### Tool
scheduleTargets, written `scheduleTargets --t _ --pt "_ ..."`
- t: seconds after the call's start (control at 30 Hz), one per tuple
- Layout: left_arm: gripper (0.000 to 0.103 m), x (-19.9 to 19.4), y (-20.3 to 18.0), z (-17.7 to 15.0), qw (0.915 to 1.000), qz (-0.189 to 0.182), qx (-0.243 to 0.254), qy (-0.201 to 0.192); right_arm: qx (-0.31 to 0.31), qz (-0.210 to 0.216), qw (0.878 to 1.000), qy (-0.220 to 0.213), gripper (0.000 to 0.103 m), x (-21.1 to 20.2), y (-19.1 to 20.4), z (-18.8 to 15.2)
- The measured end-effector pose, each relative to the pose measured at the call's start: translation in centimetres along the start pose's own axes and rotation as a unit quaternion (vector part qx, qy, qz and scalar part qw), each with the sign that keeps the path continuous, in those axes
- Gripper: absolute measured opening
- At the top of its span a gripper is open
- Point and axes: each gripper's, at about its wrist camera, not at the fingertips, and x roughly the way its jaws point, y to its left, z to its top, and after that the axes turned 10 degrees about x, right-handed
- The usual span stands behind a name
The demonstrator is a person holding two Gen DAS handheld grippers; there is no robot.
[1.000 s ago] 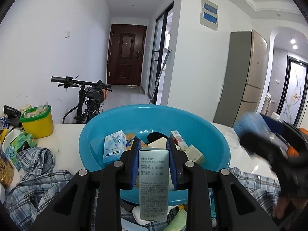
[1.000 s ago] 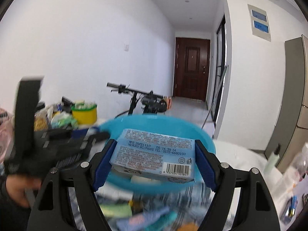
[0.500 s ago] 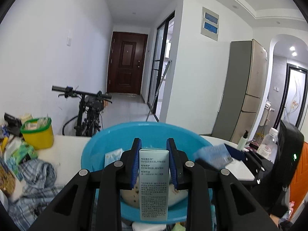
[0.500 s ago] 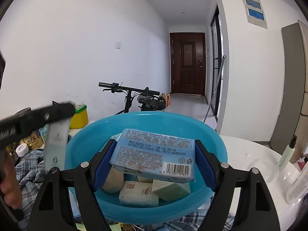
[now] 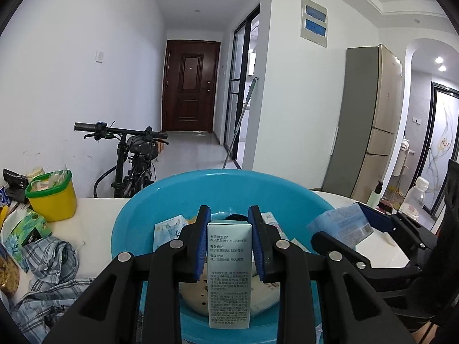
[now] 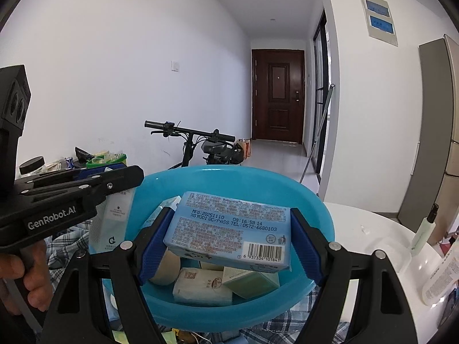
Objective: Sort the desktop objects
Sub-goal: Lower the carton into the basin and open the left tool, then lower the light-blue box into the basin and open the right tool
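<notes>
Over the blue basin (image 5: pixel 137 229) on the white desk (image 5: pixel 94 209), both grippers loaded and poised side by side. Left gripper (image 5: pixel 229 240): jaws narrow, clamped on a tall pale-green box (image 5: pixel 229 275) held upright above the basin's near half. Right gripper (image 6: pixel 226 240): jaws about half spread, gripping a light-blue tissue pack (image 6: pixel 232 226) flat across its width, barcode face up, also above the basin. Compared with a second ago, brought lower on the right and carried further in on the left, so that each load now hangs over the bowl instead of over the plaid shirt (image 5: pixel 48 261). Already in the basin: a few small packs and boxes. Judged from this, transport finished; release into the basin likely next. Yellow tub (image 5: pixel 53 197) well off to the left, untouched.
</notes>
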Motion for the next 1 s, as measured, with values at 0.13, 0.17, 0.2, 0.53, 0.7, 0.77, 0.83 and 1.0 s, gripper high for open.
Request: scheduleTargets --t 0.13,0.17,0.2,0.53,0.7,0.77,0.83,1.0 --pt "0.029 0.1 0.0 -0.4 1.0000 0.000 0.001 0.002 0.001 0.000 1.000 0.004 0.078 0.1 0.0 0.0" --pt "0.029 0.1 -0.1 -0.5 1.0000 0.002 0.004 0.003 0.001 0.000 1.000 0.005 0.078 0.1 0.0 -0.1" --pt "0.029 0.1 -0.2 -0.6 1.0000 0.004 0.007 0.004 0.001 0.000 1.000 0.006 0.078 0.1 0.0 -0.1" --pt "0.078 -0.5 -0.2 -0.6 0.9995 0.029 0.009 -0.010 -0.002 0.000 1.000 0.008 0.078 0.0 0.1 -0.3" --pt "0.103 -2.2 -0.2 -0.3 0.9963 0.068 0.015 -0.051 -0.002 -0.001 1.000 0.008 0.078 0.0 0.2 -0.2" --pt "0.103 -2.3 -0.4 -0.3 0.9958 0.073 0.021 -0.052 -0.003 -0.002 1.000 0.008 0.078 0.0 0.3 -0.3" --pt "0.103 -2.1 -0.5 -0.4 0.9957 0.076 0.025 -0.046 -0.004 -0.002 1.000 0.009 0.078 0.1 0.4 -0.3" --pt "0.103 -1.2 -0.5 -1.0 0.9963 0.078 0.028 -0.023 -0.006 -0.002 1.000 0.011 0.078 0.1 0.6 -0.4"
